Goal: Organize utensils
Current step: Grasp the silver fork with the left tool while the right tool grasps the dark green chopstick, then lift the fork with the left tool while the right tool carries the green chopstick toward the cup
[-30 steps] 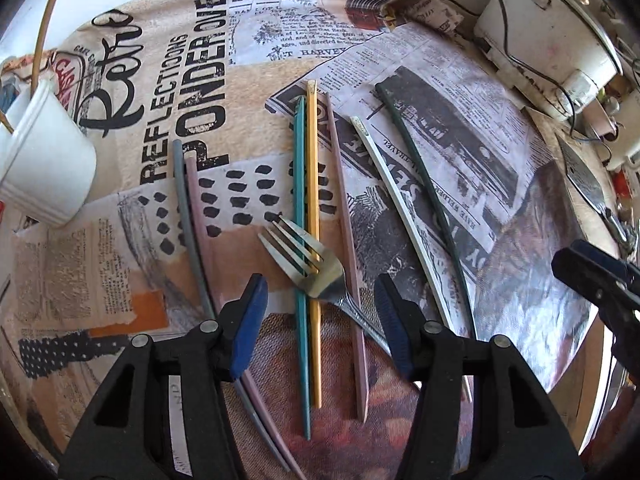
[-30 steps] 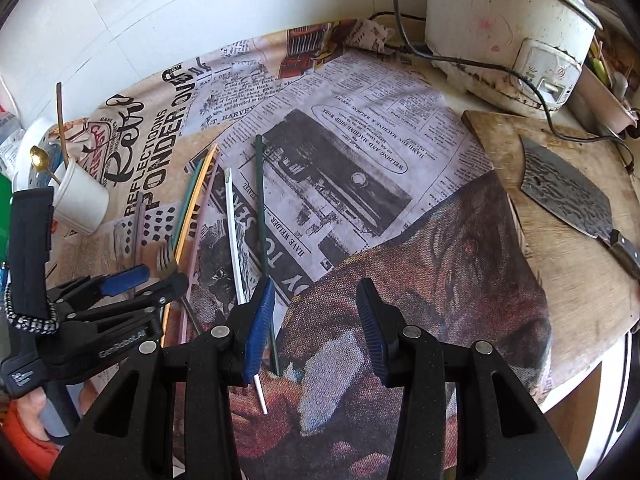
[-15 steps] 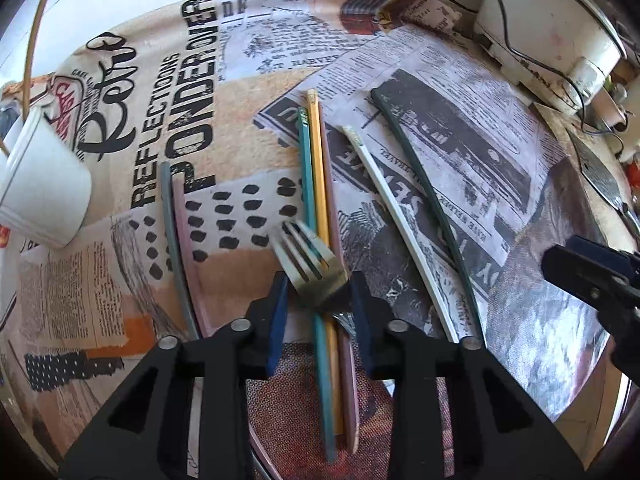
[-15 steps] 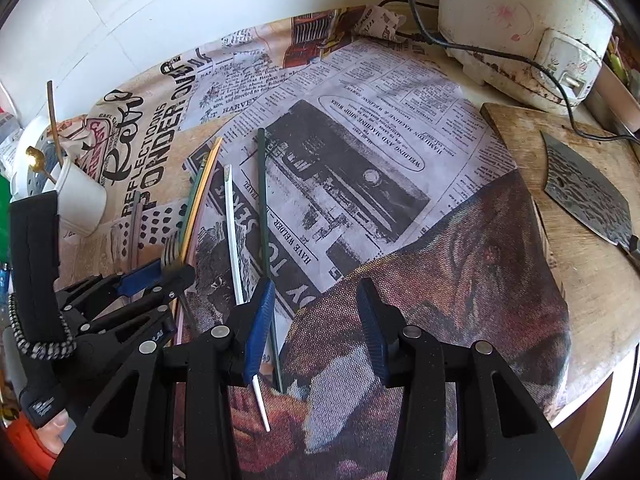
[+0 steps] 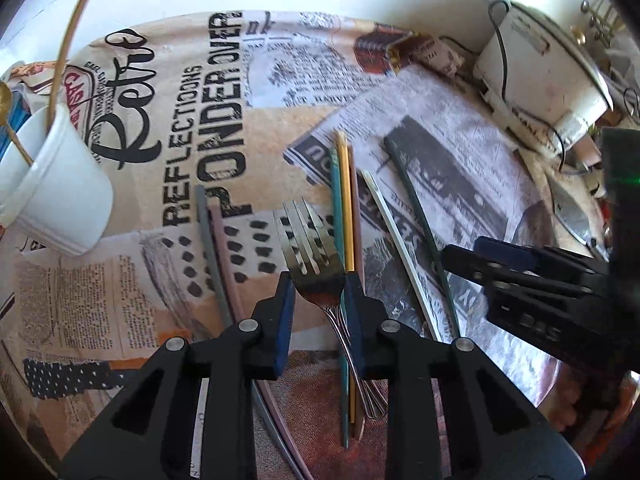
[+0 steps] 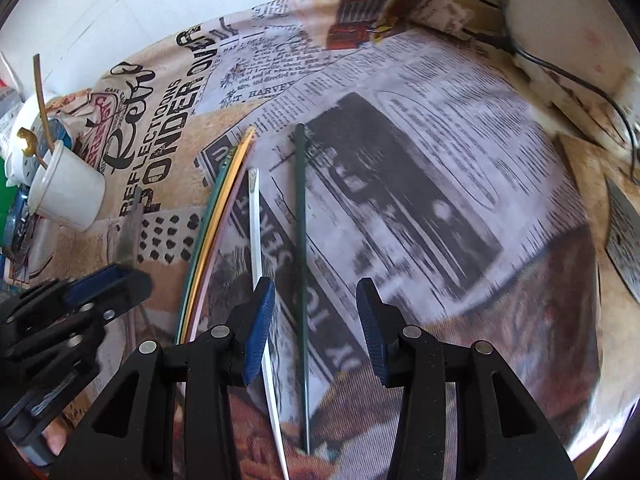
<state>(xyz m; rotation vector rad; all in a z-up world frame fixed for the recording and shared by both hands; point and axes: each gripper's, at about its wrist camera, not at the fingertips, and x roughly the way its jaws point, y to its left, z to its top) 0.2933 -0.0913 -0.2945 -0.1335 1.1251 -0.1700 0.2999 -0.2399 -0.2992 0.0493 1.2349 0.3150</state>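
Observation:
My left gripper [image 5: 318, 290] is shut on a steel fork [image 5: 310, 246] at its neck, tines pointing away, lifted a little over the teal, yellow and pink chopsticks [image 5: 345, 240]. A grey and a pink chopstick [image 5: 216, 240] lie to its left. A white chopstick [image 5: 396, 240] and a dark green chopstick [image 5: 416, 216] lie to the right. My right gripper [image 6: 315, 300] is open, low over the dark green chopstick [image 6: 301, 260], with the white chopstick [image 6: 256, 240] by its left finger. A white cup [image 5: 60, 196] holding gold utensils stands at far left.
The table is covered with a newspaper-print cloth [image 6: 400, 140]. A white rice cooker [image 5: 544, 64] with a cord stands at the back right. A cleaver [image 6: 626, 240] lies on a wooden board at the right edge.
My left gripper closed on the fork and raised it off the chopsticks. My right gripper moved forward and left, over the dark green chopstick.

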